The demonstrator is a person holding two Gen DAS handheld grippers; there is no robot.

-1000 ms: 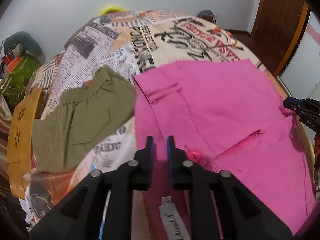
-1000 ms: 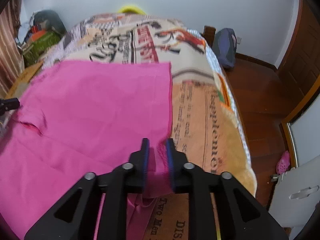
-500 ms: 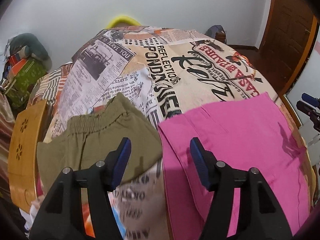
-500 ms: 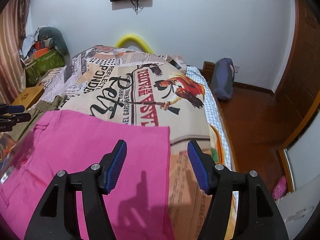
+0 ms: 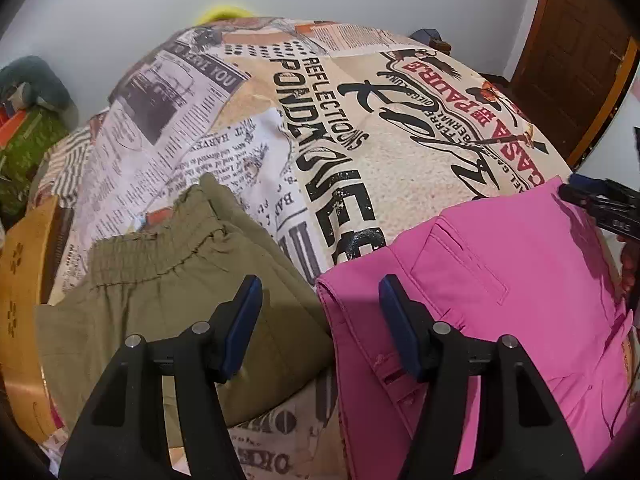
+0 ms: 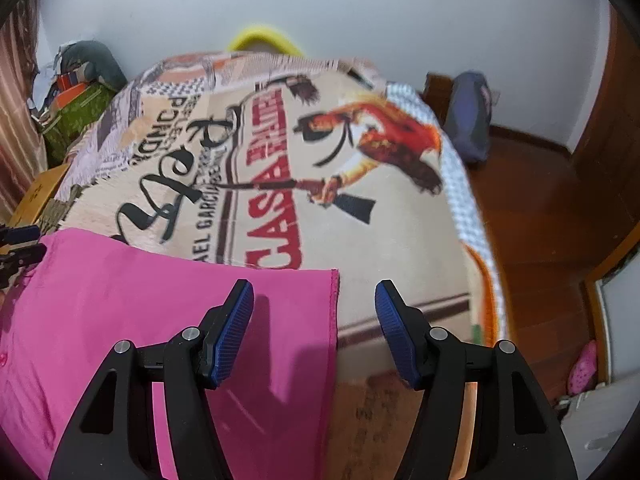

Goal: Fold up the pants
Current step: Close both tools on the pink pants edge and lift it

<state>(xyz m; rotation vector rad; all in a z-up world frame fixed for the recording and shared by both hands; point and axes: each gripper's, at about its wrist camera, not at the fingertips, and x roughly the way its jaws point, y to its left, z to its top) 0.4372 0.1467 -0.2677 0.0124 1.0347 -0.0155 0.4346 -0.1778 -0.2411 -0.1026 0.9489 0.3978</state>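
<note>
Pink pants [image 5: 500, 280] lie flat and folded on the bed [image 5: 400, 152], whose cover is printed like newspaper. Left gripper [image 5: 320, 312], jaws wide and empty, hangs over their waistband corner; olive shorts [image 5: 168, 300] lie beside them at 9 o'clock. Right gripper [image 6: 314, 328], jaws wide and empty, hangs over the pants' hem edge [image 6: 334, 312].

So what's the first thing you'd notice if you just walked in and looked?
The bright pink pants jump out first, lying flat on the near right part of the bed. Next to them on the left sit the green pants, folded. Under both is a loud newspaper-print blanket with big black letters and a red rider picture.
</note>
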